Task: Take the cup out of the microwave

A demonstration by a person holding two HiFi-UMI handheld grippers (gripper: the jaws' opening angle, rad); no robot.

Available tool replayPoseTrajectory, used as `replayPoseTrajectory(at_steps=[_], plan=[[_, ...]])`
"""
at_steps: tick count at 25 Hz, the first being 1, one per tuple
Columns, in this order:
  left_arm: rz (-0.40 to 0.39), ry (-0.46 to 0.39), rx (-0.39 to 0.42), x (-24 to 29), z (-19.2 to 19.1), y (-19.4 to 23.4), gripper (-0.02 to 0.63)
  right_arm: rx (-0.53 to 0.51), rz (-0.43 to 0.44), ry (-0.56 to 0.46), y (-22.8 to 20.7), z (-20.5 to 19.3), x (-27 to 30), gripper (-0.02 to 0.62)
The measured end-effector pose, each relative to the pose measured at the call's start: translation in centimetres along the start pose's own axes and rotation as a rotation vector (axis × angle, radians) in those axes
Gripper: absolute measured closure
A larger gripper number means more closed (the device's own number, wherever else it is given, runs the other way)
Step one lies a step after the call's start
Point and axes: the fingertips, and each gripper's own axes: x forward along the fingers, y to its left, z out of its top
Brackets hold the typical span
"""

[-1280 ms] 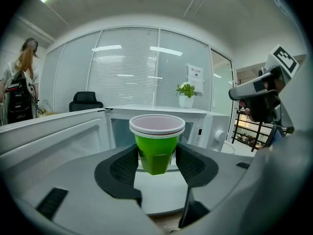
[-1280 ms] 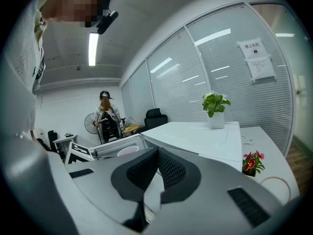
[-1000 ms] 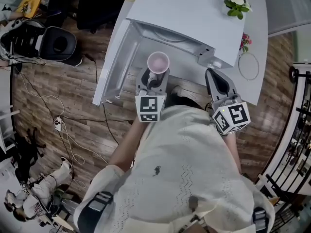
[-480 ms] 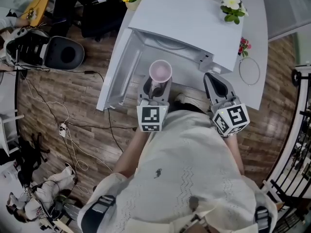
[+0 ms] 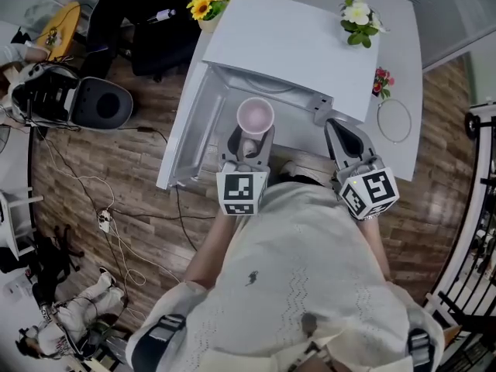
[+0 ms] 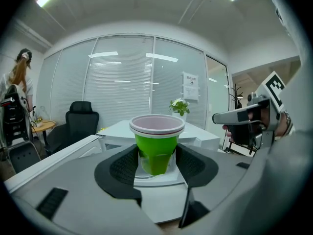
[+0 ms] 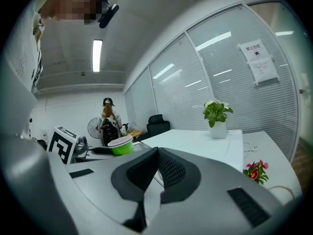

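Observation:
A green cup (image 5: 255,117) with a pale pink inside sits between the pads of my left gripper (image 5: 248,139), which is shut on it. The cup (image 6: 156,148) stands upright in the left gripper view, held at its lower half by my left gripper (image 6: 156,164). It hangs in front of the white microwave (image 5: 294,49), whose door (image 5: 184,126) swings open to the left. My right gripper (image 5: 345,139) is to the right of the cup, shut with nothing in it. In the right gripper view its pads (image 7: 168,173) touch at my right gripper (image 7: 157,154), and the cup (image 7: 120,146) shows at left.
The microwave rests on a white table (image 5: 403,60) with yellow flowers (image 5: 205,2), a white-flowered plant (image 5: 358,15), red flowers (image 5: 381,81) and a looped cable (image 5: 395,118). A black chair (image 5: 97,103) and cables lie on the wooden floor at left. A person (image 6: 17,89) stands far off.
My left gripper has risen a little with the cup in it. The right gripper has kept its place beside it.

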Motion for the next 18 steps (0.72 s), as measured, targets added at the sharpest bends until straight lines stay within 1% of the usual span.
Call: replayPoseTrajectory(at_steps=[3, 9, 14, 18], plan=[[-0.003, -0.024, 0.004, 0.1, 1.7, -0.1, 0.342, -0.014, -0.012, -0.018, -0.6, 1.1, -0.3, 0.588], [-0.001, -0.056, -0.023, 0.2, 4.8, -0.1, 0.342, -0.049, -0.039, -0.07, -1.8, 3.9, -1.0, 0.588], [0.001, -0.067, -0.005, 0.3, 6.3, -0.1, 0.342, -0.085, -0.054, -0.109, -2.6, 6.1, -1.7, 0.588], [-0.005, -0.075, 0.002, 0.3, 7.2, -0.1, 0.343, -0.094, -0.064, -0.143, -3.1, 7.9, -2.4, 0.588]])
